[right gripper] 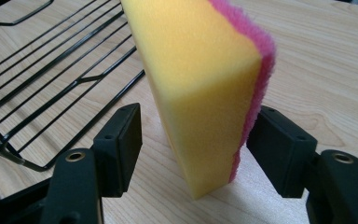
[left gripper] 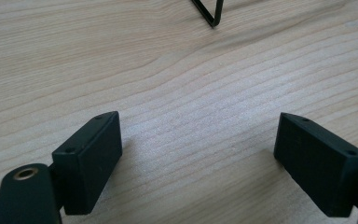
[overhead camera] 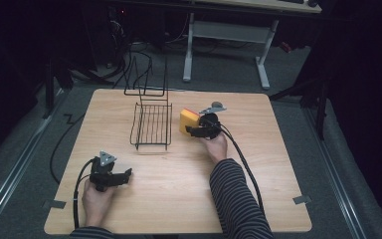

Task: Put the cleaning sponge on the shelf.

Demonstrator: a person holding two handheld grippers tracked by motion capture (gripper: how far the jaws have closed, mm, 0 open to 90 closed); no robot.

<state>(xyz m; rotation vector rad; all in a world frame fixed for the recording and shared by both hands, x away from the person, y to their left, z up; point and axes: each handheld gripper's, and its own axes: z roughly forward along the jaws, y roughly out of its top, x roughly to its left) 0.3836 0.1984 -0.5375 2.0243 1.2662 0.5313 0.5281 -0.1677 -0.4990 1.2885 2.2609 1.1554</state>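
Looking down from the high view, the wooden surface (overhead camera: 179, 164) carried a black wire rack (overhead camera: 151, 124) near centre w/ a yellow sponge (overhead camera: 189, 120) just right of it; right claw (overhead camera: 195, 130) sat at the sponge's near side, left claw (overhead camera: 125, 175) was well apart at the near-left, so the right hand (overhead camera: 216, 147) was by far the nearer; open wood lay right of the sponge, rack crowded its left.

Left gripper view: left claw (left gripper: 198, 158) stood wide, nothing between the jaws, bare wood ahead; a rack foot showed far off at top.

Right gripper view: sponge (right gripper: 200, 79) stood on edge, long axis running away from the claw, pink scrub face to the right; right claw (right gripper: 198, 147) straddled its near end, jaws set wide of it, gap on the left side, right jaw about at the pink face, contact unclear; not yet gripped, I'd judge; rack wires (right gripper: 51, 84) lay just left, so room to move was rightward and up.
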